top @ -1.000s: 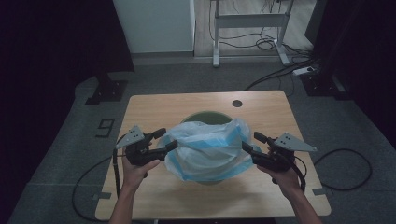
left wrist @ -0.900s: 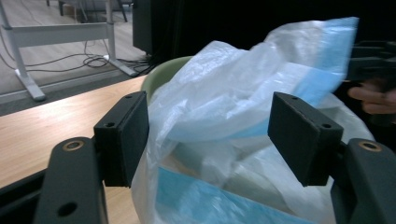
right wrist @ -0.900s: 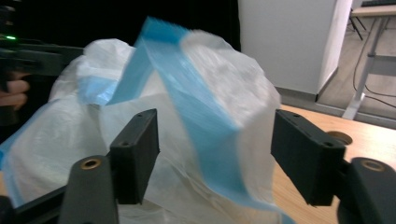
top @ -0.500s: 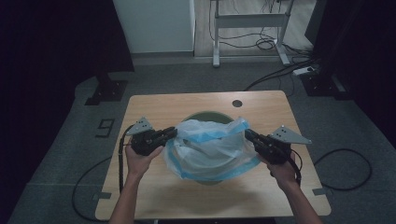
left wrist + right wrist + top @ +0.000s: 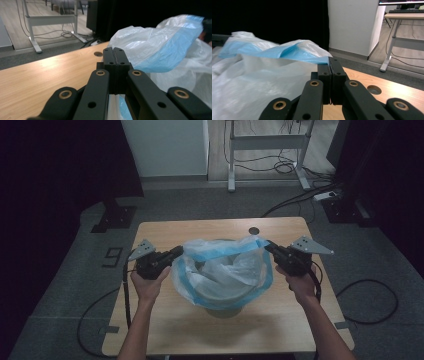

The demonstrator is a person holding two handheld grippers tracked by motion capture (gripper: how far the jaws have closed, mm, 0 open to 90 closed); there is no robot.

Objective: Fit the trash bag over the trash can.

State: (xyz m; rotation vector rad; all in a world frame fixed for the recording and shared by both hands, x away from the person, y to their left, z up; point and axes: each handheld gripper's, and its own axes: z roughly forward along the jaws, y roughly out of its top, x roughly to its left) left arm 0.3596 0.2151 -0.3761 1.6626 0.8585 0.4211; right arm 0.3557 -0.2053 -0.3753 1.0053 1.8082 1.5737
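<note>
Now both tongs pinch the plastic bag (image 5: 225, 270), one on each side. The left tongs (image 5: 176, 253) are squeezed tight on its blue edge, and the right tongs (image 5: 269, 248) are too. Between them the bag hangs open over a round bin (image 5: 225, 307) on the table (image 5: 165, 330). Pulling apart probably spreads its mouth wide around the bin's rim.
</note>
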